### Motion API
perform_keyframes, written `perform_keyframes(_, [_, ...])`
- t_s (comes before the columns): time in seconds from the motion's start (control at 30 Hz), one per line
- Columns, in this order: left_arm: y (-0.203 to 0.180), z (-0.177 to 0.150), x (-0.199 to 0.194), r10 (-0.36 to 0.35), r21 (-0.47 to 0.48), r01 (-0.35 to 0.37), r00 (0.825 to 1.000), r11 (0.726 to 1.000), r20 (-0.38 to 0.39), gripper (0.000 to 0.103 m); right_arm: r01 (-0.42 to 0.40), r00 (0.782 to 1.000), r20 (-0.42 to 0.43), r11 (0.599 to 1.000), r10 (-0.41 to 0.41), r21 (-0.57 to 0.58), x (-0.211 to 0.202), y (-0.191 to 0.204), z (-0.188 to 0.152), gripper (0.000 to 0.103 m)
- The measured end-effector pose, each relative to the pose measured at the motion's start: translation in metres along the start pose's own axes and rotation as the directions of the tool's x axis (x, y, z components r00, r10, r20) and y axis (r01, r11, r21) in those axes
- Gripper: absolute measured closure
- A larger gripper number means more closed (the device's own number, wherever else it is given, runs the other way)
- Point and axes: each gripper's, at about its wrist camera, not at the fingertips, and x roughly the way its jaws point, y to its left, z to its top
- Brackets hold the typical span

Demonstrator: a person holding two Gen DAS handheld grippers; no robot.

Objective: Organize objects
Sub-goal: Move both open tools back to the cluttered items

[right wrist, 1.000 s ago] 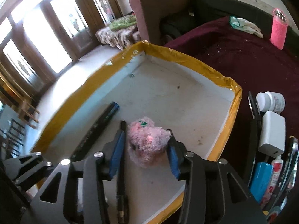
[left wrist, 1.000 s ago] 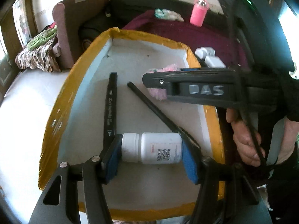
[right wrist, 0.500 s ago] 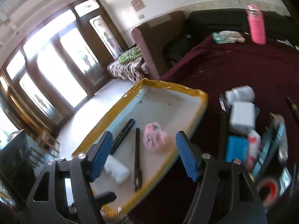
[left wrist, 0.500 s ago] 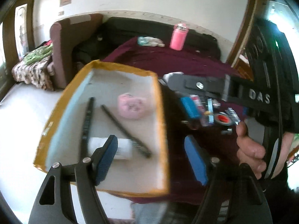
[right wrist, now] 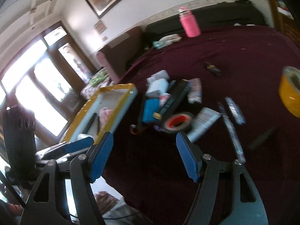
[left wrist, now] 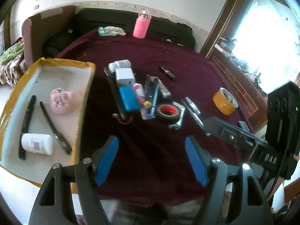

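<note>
A yellow-rimmed box (left wrist: 85,101) (right wrist: 121,105) sits at the left edge of the maroon table. It holds a white pill bottle (left wrist: 36,144), a pink fuzzy toy (left wrist: 61,101) and two black pens (left wrist: 54,129). A pile of loose items lies mid-table: a blue box (left wrist: 129,98) (right wrist: 149,109), a white charger (left wrist: 124,76), a black-and-red tape roll (left wrist: 166,111) (right wrist: 177,122). My left gripper (left wrist: 151,159) is open and empty above the table's near part. My right gripper (right wrist: 145,155) is open and empty, pulled back from the pile.
A yellow tape roll (left wrist: 225,101) (right wrist: 290,91) lies at the right. A pink bottle (left wrist: 141,25) (right wrist: 189,23) stands at the far edge. A lipstick (left wrist: 167,72) lies past the pile. A silver tube (right wrist: 204,123) and pens (right wrist: 231,125) lie right of the tape.
Both grippers let go of the bottle and the pink toy in the box, opened, and drew back and to the right over the table.
</note>
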Motion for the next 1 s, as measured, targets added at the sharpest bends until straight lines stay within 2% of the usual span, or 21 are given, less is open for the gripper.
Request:
perform_keyframes(0.27, [-0.030,-0.001,-0.001,-0.004,0.054,0.005,1.000,0.999,-0.006,0.035,0.096,0.993,0.065,0.995,-0.098,0.026,-0.044,-0.029,-0.017,0.034])
perform_keyframes(0.6, [-0.038,0.004,0.019,-0.035,0.079,0.040,0.998,0.996,-0.055,0.035,0.125,0.990,0.047,0.988,-0.130,0.085,-0.043,-0.059,-0.016,0.034])
perform_keyframes(0.83, [-0.031,0.015,0.053,-0.056,0.007,0.058,0.988,0.998,-0.145,0.035,0.155,0.988,0.005,0.983,-0.156,0.095,-0.028,-0.074,-0.013,0.052])
perform_keyframes(0.9, [-0.030,0.019,0.064,-0.046,-0.002,0.046,0.985,0.999,-0.168,0.035,0.173,0.985,-0.007,0.980,-0.173,0.098,-0.023,-0.078,-0.011,0.062])
perform_keyframes(1.0, [-0.025,0.024,0.079,-0.060,-0.037,0.054,0.979,0.998,-0.195,0.035,0.205,0.979,-0.024,0.974,-0.204,0.098,-0.016,-0.084,-0.008,0.065])
